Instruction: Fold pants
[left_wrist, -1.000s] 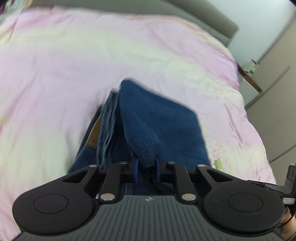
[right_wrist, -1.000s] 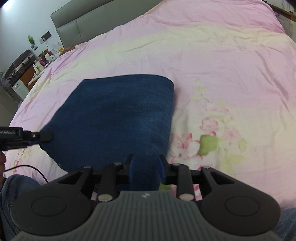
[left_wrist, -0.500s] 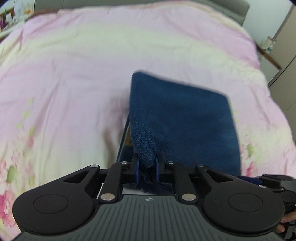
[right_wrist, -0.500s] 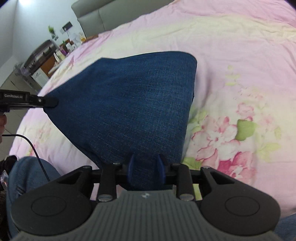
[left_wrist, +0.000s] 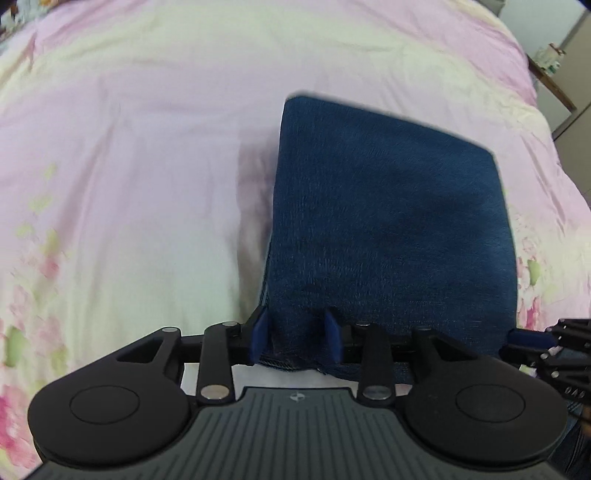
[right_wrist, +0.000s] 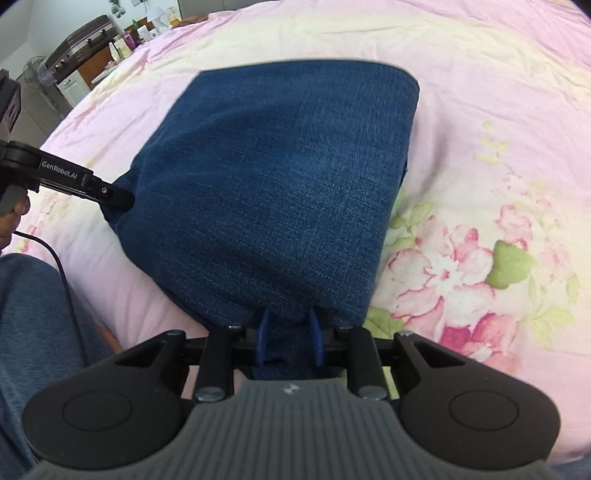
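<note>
The dark blue denim pants (left_wrist: 388, 229) lie folded into a thick rectangle on the pink floral bed cover (left_wrist: 129, 166). My left gripper (left_wrist: 295, 338) has its blue pads spread around the near left corner of the fold. My right gripper (right_wrist: 288, 334) has its pads around the near right corner of the pants (right_wrist: 288, 184), also spread a little. The left gripper shows at the left of the right wrist view (right_wrist: 110, 194), and the right gripper at the right edge of the left wrist view (left_wrist: 524, 338).
The bed cover (right_wrist: 498, 129) spreads wide on all sides. A grey headboard and a bedside table with small items (right_wrist: 122, 37) stand far off. The person's jeans-clad leg (right_wrist: 29, 332) is at the near left. A cupboard (left_wrist: 576, 55) is at the right.
Both grippers have brought the held edge toward me and down, laying the fold flat on the bed. Both pairs of pads have spread apart from their tight pinch.
</note>
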